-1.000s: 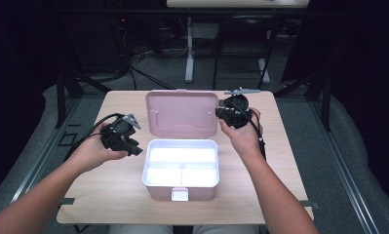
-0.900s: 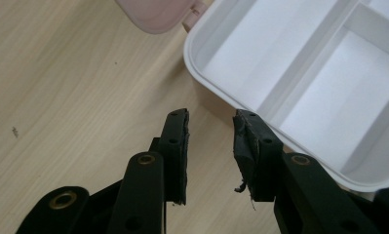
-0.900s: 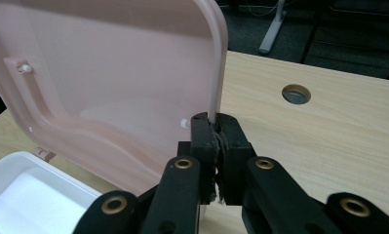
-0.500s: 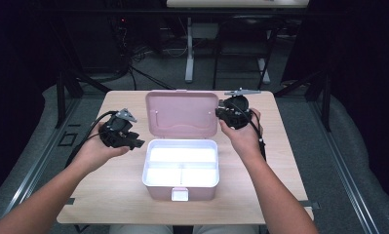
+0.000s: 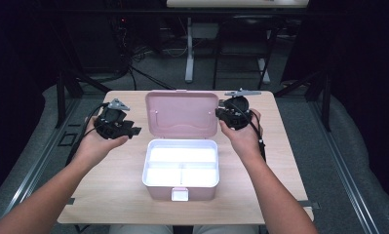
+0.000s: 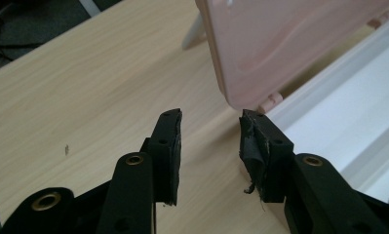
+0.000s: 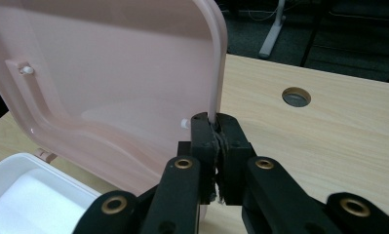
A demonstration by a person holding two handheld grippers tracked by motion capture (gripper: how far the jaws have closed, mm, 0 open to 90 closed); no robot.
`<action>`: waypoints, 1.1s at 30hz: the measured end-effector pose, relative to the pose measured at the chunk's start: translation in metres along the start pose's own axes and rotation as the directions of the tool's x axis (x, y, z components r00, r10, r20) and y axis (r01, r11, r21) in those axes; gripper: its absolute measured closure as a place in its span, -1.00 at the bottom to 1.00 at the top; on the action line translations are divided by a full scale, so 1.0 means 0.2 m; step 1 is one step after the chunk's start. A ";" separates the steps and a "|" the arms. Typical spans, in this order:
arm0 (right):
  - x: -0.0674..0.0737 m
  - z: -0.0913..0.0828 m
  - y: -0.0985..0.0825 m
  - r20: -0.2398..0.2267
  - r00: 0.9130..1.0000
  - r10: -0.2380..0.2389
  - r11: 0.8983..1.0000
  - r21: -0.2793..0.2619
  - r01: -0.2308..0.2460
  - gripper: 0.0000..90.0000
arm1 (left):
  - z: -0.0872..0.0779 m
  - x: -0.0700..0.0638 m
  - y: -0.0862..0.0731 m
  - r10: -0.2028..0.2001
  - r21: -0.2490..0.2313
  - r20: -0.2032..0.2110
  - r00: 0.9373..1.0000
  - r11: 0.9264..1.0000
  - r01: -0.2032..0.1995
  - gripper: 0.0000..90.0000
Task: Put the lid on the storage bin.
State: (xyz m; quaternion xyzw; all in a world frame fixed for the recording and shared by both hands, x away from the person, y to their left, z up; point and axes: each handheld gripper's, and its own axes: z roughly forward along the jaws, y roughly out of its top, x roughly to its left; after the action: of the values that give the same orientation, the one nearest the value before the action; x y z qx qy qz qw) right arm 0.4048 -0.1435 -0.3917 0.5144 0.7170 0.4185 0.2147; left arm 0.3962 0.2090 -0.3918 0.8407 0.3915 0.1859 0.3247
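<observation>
On the light wooden rectangular table (image 5: pixel 109 195) we are seeing a white plastic box (image 5: pixel 180 168) sitting near the middle, its pale pink plastic hinged lid (image 5: pixel 182 113) standing up open at the far side. The box is showing inner compartments, one long one at the back and smaller ones in front. We are holding the right gripper (image 7: pixel 216 127) at the lid's right edge, jaws pinched tight on the thin rim of that edge, so it is gripping the lid and keeping it upright. In the high view that right gripper (image 5: pixel 235 114) is sitting just beside the lid's right side. Our left gripper (image 5: pixel 118 127) is hovering over bare table left of the lid, apart from it. Its jaws have just been opening and are standing partly apart, nothing between them; in the left gripper view the gap (image 6: pixel 209 146) is showing only wood, with the lid's lower corner and a pink hinge just beyond. A small round cable hole (image 7: pixel 296 96) is sitting in the tabletop past the right gripper.
</observation>
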 end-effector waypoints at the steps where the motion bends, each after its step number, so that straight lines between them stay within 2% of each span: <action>1: 0.00 0.00 0.00 0.000 1.000 0.000 1.000 -0.001 0.000 0.94 | 0.00 0.00 0.01 -0.004 -0.011 -0.004 1.000 1.000 0.004 0.36; 12: 0.00 0.00 0.00 -0.003 1.000 0.000 1.000 -0.004 0.000 0.94 | 0.00 0.00 0.14 -0.028 -0.082 -0.023 0.999 0.996 0.026 0.41; 21: 0.00 -0.01 -0.01 0.000 1.000 -0.003 1.000 -0.009 0.003 0.94 | 0.00 -0.02 0.20 -0.020 -0.151 -0.052 0.998 0.988 0.012 0.47; 26: 0.00 -0.01 -0.01 0.002 1.000 -0.004 1.000 -0.012 0.004 0.94 | 0.01 -0.02 0.24 -0.033 -0.166 -0.074 0.997 0.986 0.020 0.48; 33: 0.00 -0.01 -0.01 -0.002 1.000 -0.004 1.000 -0.015 0.004 0.94 | 0.02 -0.03 0.27 -0.034 -0.195 -0.077 0.996 0.981 0.018 0.53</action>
State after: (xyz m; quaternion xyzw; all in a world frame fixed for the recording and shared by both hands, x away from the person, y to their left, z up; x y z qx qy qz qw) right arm 0.4019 -0.1441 -0.3928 0.5109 0.7151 0.4240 0.2187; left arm 0.4242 0.1767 -0.3572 0.7917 0.3952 0.2522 0.3916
